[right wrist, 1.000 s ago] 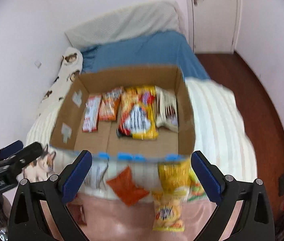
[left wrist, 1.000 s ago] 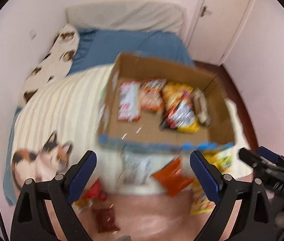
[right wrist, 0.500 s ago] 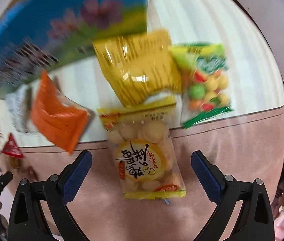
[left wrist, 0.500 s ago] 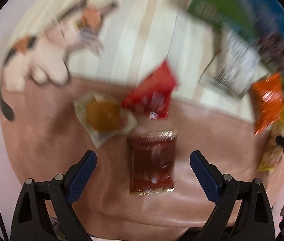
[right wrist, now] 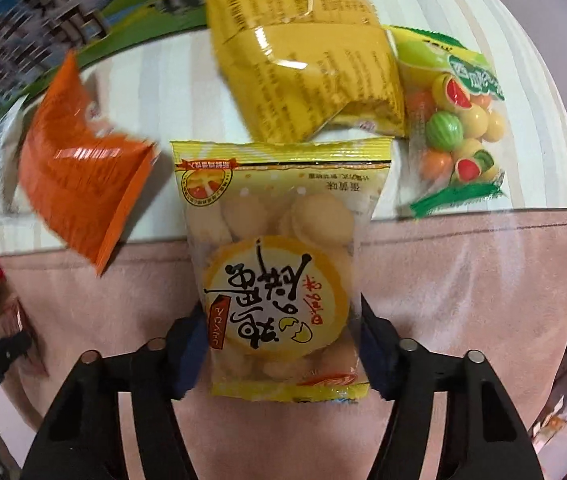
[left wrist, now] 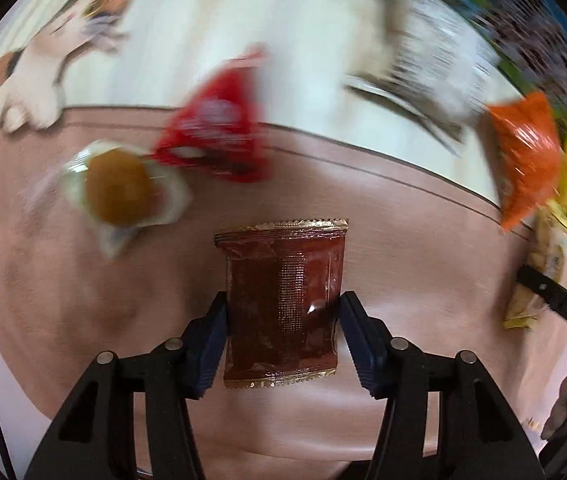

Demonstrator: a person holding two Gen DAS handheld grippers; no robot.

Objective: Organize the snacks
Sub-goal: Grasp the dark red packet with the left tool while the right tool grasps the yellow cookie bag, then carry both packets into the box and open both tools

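Observation:
In the left wrist view my left gripper (left wrist: 282,312) is closed on a dark red-brown snack packet (left wrist: 283,300) lying on the pink blanket (left wrist: 63,300); its blue pads touch both sides. In the right wrist view my right gripper (right wrist: 281,344) is closed on a yellow egg-biscuit bag (right wrist: 279,264), pads against its two edges. Both packets rest on the blanket.
Left wrist view: a wrapped round pastry (left wrist: 119,186), a red packet (left wrist: 219,120), a white packet (left wrist: 435,64), an orange packet (left wrist: 527,152). Right wrist view: an orange packet (right wrist: 79,172), a yellow bag (right wrist: 303,64), a fruit-candy bag (right wrist: 455,120), the printed box wall (right wrist: 63,20).
Both grippers swung down from the box to the blanket, came in over the packets and closed from wide open onto them.

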